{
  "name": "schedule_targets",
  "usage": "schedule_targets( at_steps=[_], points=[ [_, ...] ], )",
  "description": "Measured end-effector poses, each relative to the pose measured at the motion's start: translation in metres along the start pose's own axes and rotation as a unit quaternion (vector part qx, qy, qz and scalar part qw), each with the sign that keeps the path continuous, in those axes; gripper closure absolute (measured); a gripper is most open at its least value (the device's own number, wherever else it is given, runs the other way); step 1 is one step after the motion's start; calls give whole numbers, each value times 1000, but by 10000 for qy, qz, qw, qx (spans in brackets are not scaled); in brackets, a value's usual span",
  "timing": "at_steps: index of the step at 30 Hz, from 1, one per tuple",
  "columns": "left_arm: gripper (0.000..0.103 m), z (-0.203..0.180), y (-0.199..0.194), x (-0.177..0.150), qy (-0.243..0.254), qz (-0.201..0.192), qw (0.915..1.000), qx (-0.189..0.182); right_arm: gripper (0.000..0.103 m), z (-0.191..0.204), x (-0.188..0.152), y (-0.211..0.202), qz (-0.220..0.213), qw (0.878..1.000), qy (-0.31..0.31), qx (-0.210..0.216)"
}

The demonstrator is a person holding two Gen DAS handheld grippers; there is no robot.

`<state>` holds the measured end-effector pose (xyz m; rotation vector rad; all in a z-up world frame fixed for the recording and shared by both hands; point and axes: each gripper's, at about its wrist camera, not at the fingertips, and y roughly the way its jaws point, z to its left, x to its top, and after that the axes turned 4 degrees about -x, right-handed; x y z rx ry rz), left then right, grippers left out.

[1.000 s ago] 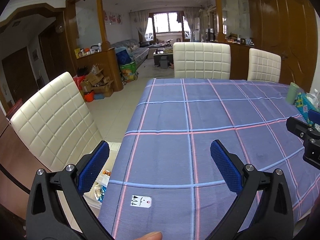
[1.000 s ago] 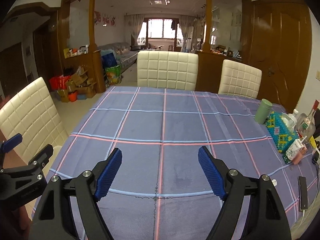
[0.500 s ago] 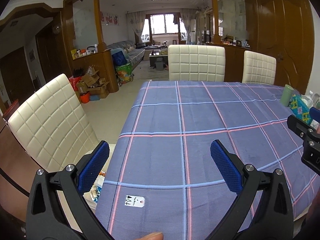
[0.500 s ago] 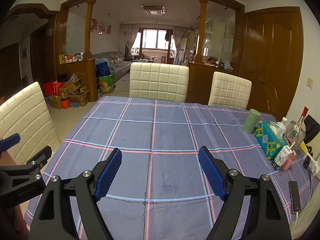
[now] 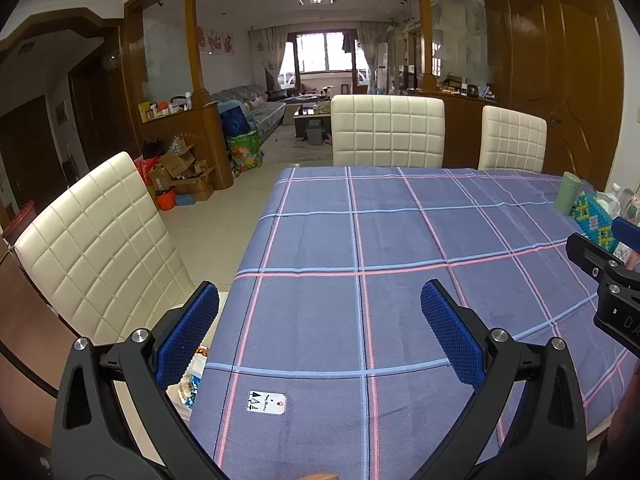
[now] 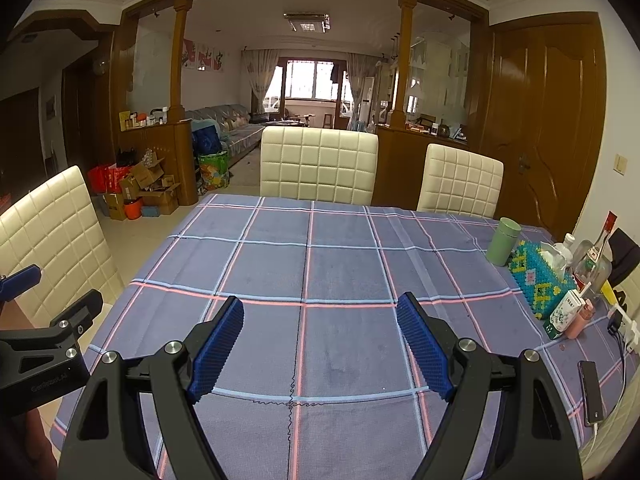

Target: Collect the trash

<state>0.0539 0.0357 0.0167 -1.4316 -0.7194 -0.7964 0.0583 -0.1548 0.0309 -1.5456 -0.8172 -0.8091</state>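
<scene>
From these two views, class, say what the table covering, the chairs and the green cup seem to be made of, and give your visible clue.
Tablecloth: woven fabric, matte; fine weave grain, stitched seam, printed pink and blue check.
Chairs: cream leather or imitation leather, slight sheen; quilted stitched squares. Which of the two cannot be told.
Green cup: probably plastic or coated metal, matte pale green; smooth, even, opaque wall.

both tongs tipped up slightly — table (image 6: pixel 320 264) lower in view

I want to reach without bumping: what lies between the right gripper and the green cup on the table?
In the right wrist view, only bare checked tablecloth lies between the open right gripper and the green cup.
</scene>
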Motion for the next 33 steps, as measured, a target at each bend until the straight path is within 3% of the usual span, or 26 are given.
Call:
schedule_targets(
  at_steps=[17, 21, 33],
  points=[
    [3, -5, -3, -2, 37, -91, 9998, -179, 26, 0, -2, 1, 55, 10000, 56, 48],
    [3, -8, 0, -2, 111, -47, 9999, 14, 26, -1, -3, 3, 78, 9999, 62, 52],
    [3, -9, -2, -2, 170, -60, 9998, 1, 26, -1, -5, 3, 84, 9999, 68, 58]
  ],
)
